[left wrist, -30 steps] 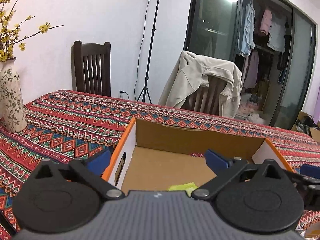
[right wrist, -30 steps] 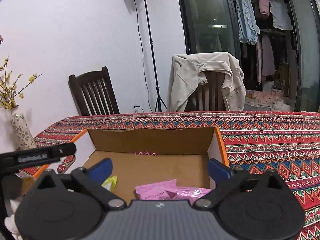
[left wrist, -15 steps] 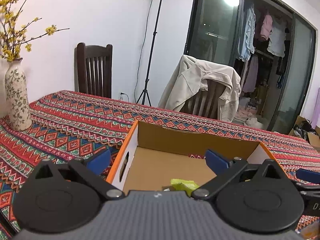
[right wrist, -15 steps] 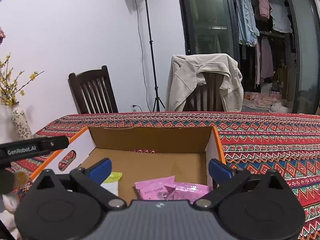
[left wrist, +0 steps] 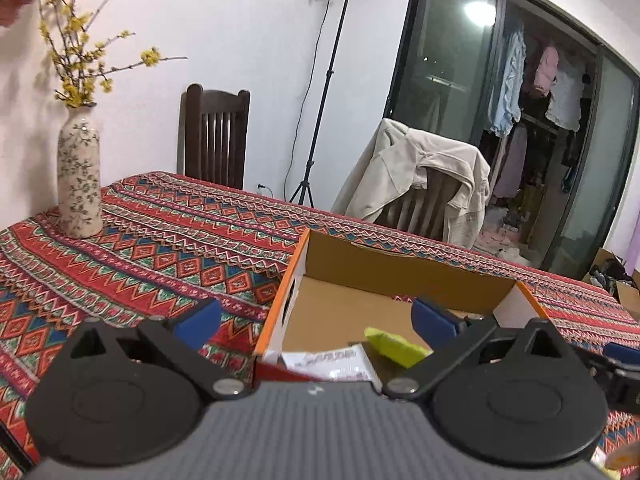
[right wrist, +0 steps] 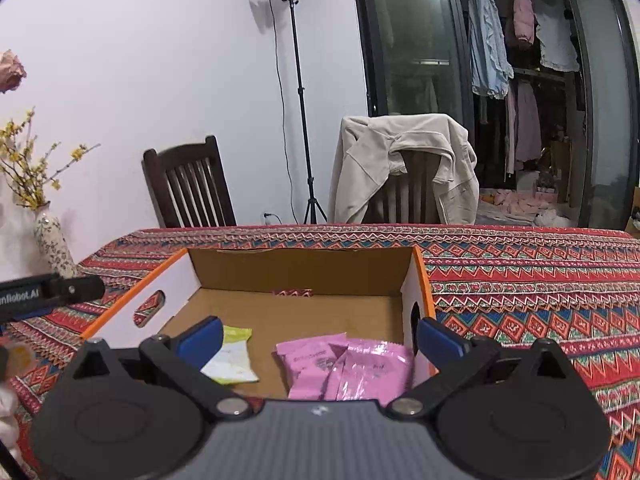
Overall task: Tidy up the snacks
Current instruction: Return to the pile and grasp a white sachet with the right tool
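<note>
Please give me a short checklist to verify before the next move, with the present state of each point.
1. Left gripper jaws open, nothing between them: ok.
2. Right gripper jaws open, nothing between them: ok.
3. Box open on top and upright on the table: ok.
4. Pink packets and green packet lie inside the box: ok.
5. More snacks left outside the box: cannot tell, the near table is hidden behind the grippers.
6. Vase stands apart from the box: ok.
</note>
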`<move>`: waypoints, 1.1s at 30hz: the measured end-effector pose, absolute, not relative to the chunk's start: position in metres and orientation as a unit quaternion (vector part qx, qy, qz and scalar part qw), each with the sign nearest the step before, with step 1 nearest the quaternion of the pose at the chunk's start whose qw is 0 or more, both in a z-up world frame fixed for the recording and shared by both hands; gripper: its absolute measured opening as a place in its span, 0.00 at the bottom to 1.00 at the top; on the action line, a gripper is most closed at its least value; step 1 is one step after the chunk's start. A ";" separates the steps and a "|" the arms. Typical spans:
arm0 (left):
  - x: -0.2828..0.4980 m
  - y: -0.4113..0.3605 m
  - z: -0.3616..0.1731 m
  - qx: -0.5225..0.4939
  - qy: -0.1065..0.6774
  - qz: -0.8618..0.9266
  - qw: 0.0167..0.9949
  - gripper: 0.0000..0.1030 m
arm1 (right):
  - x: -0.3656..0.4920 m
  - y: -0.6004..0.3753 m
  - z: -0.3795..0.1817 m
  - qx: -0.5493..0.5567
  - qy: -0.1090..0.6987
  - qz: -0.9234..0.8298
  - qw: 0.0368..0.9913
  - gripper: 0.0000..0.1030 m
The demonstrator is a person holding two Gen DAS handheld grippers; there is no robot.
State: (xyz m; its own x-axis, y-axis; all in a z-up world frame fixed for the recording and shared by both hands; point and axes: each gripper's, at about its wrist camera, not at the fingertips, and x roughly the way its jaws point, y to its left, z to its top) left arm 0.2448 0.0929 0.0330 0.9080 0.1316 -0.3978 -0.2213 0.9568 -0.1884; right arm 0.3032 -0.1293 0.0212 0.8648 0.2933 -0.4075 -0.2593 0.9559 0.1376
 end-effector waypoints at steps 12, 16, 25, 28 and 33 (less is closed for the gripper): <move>0.172 0.090 -0.007 -0.092 0.211 0.092 0.969 1.00 | 0.243 -0.150 0.000 0.041 0.226 0.123 0.965 1.00; 0.152 0.089 -0.013 -0.079 0.207 0.097 0.970 1.00 | 0.215 -0.154 -0.004 0.025 0.226 0.127 0.965 1.00; 0.119 0.098 -0.012 -0.086 0.201 0.099 0.971 1.00 | 0.180 -0.171 -0.013 0.019 0.254 0.134 0.958 1.00; 0.115 0.101 -0.008 -0.076 0.199 0.105 0.971 1.00 | 0.185 -0.180 -0.013 0.012 0.256 0.122 0.959 1.00; 0.123 0.101 -0.001 -0.069 0.203 0.108 0.971 1.00 | 0.213 -0.184 -0.015 -0.003 0.278 0.118 0.953 1.00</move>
State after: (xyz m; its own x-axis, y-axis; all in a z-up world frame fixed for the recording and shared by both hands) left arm 0.1230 0.1012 -0.0013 0.8941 0.1815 -0.4094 -0.2375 0.9672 -0.0900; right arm 0.2134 -0.1840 -0.0153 0.8177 0.2233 -0.5305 -0.2269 0.9721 0.0594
